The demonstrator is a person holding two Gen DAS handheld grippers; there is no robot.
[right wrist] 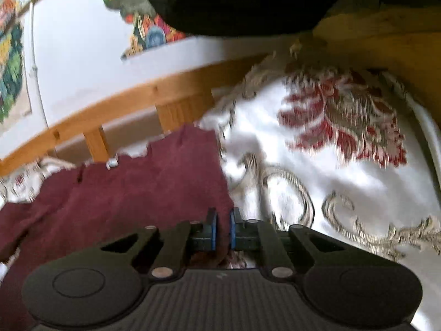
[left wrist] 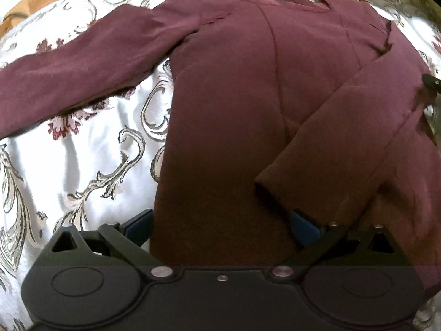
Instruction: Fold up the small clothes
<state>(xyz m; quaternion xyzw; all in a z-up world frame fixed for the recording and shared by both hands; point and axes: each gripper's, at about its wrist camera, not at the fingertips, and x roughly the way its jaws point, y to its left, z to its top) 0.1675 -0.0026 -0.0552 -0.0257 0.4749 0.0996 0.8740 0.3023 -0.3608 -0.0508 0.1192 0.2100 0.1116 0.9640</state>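
A maroon long-sleeved top lies on a white floral bedspread. Its left sleeve stretches out to the left. Its right sleeve is folded in across the body. My left gripper is open, its blue pads wide apart at the garment's near hem, with cloth lying between them. In the right wrist view my right gripper is shut on the right edge of the maroon top, with cloth pinched between the blue pads.
A wooden bed frame runs along the far side, with a white wall and colourful posters behind. A dark object hangs at the top of the right wrist view. The right gripper's tip shows at the left wrist view's right edge.
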